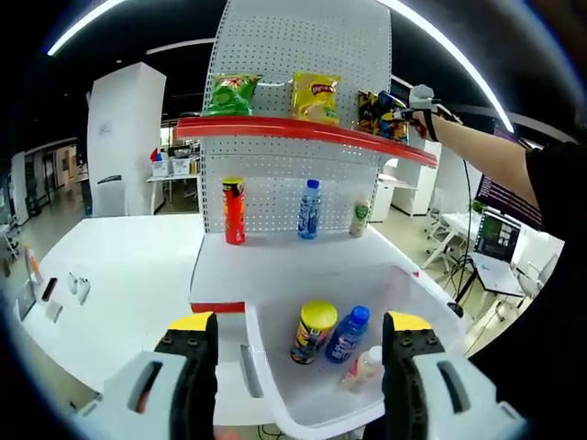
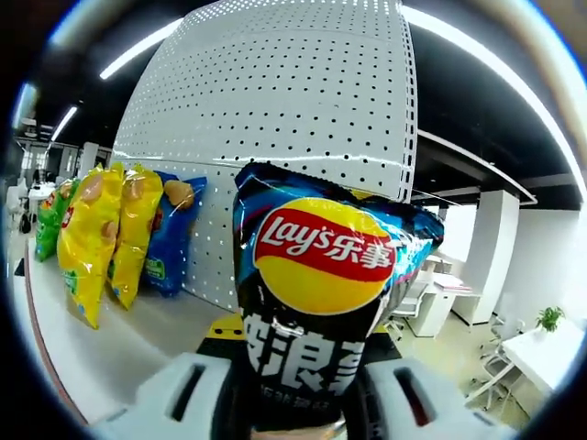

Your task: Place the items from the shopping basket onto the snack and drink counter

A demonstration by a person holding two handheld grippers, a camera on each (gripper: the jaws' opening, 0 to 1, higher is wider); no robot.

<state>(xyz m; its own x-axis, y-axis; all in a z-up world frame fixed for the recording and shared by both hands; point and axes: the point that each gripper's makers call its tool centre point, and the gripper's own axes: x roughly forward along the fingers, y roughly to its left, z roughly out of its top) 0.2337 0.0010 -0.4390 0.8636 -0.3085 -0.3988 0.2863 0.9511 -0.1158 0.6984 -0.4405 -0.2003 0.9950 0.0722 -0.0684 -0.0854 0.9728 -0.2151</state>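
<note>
1. Red shelving on a white pegboard counter (image 1: 275, 266) is seen in the left gripper view; on the lower shelf, from the left, a red can (image 1: 234, 211), a blue bottle (image 1: 309, 209) and a small green-labelled bottle (image 1: 360, 218) are stood upright, well apart.
2. On the top shelf (image 1: 303, 129) a green bag (image 1: 232, 94), a yellow bag (image 1: 315, 97) and darker bags are leaned against the pegboard.
3. The white basket (image 1: 431, 302) is set just below the counter; a yellow-lidded can (image 1: 314, 332), a blue bottle (image 1: 347, 334) and a pale item (image 1: 363, 367), too blurred to name, are left in it.
4. The left gripper (image 1: 298, 376) is held wide open above the basket, with nothing between its jaws.
5. In the right gripper view, green, yellow and blue bags are ranged along the top shelf at the left; the Lay's bag (image 2: 316, 302) is pinched by its lower end in the closed right gripper (image 2: 293, 403), upright, close to the pegboard at the shelf's right end.
6. The bag is judged light, soft, air-filled and slippery, its contents easily crushed; a grip on the crimped seam or lower edge is advised, with gentle pressure.
7. The can and bottle are judged stiffer and heavier; the mid-body is the place to be gripped.
</note>
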